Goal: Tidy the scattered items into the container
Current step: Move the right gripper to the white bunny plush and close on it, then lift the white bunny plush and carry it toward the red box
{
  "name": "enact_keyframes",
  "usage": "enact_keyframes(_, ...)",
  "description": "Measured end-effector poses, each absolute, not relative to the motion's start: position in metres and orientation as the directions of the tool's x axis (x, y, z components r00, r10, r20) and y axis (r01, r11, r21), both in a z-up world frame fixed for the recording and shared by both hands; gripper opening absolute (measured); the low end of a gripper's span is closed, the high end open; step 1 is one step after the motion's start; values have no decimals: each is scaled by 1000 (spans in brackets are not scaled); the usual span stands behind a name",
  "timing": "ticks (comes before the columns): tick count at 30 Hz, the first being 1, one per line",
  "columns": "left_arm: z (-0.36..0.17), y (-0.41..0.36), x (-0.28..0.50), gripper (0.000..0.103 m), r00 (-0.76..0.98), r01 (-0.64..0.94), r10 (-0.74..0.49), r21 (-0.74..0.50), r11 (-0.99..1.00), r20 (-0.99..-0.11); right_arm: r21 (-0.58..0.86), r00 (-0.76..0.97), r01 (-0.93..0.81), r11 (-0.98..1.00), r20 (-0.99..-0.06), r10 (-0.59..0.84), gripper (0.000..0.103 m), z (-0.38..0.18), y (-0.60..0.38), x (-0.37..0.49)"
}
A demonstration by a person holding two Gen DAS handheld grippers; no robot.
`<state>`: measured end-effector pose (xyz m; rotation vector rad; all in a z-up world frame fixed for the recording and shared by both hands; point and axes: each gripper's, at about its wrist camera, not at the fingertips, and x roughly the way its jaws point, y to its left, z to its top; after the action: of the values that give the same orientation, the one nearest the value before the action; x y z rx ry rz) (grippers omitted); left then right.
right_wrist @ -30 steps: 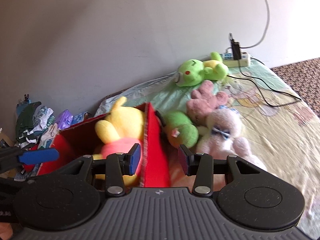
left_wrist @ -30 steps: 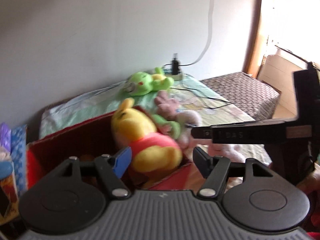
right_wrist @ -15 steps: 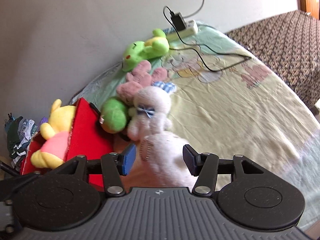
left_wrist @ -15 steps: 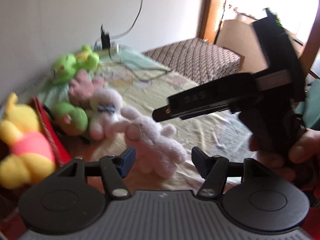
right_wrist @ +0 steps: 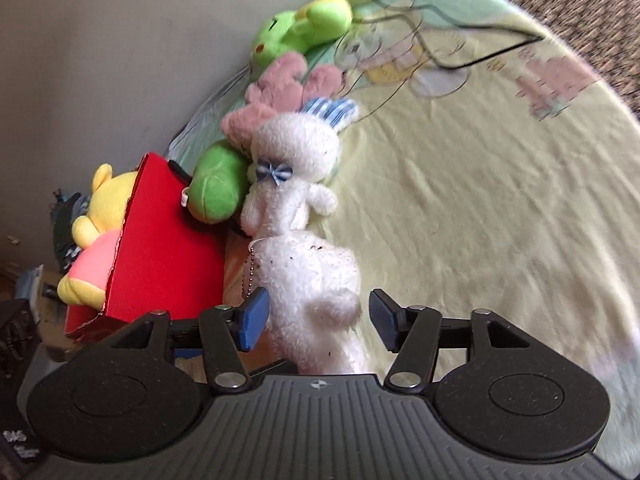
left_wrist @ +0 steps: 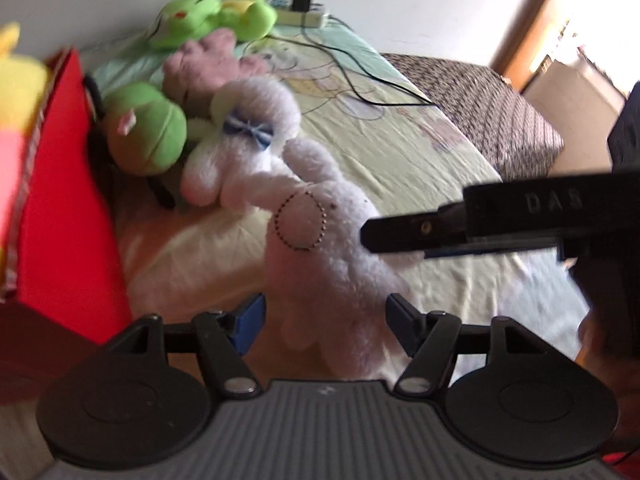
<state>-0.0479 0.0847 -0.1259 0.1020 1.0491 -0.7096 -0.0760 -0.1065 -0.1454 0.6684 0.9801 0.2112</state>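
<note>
A white plush with a bead chain lies on the pale yellow bedsheet. It lies between the jaws of both grippers. My left gripper is open and its jaws are opening; the pads do not press the plush. My right gripper is open too, jaws opening, and reaches in from the right in the left wrist view. The red box stands to the left, a yellow bear plush inside it.
A white bunny with a blue bow, a green plush against the box, a pink plush and a bright green plush lie beyond. A power strip and black cables run across the far sheet.
Both grippers have swung from the red box to the right and down over the white plush. The right jaws have widened. The yellow bear stays in the box.
</note>
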Motion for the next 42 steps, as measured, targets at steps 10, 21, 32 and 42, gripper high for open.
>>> enact_keyframes(10, -139, 70, -39, 65, 285, 527, -495, -297, 796, -820, 675, 486, 108, 730, -676, 554, 69, -172, -112, -50)
enact_keyframes(21, -134, 53, -48, 56, 280, 587, -524, -289, 756, -804, 688, 468, 79, 721, -664, 583, 61, -172, -116, -55)
enact_keyframes(32, -48, 64, -62, 56, 459, 666, -591, -185, 723, -663, 571, 660, -114, 813, -568, 491, 61, -77, -107, -73)
enact_keyframes(42, 23, 165, -67, 56, 656, 614, -568, -86, 785, -498, 556, 699, -313, 770, -414, 583, 62, -4, -25, -57)
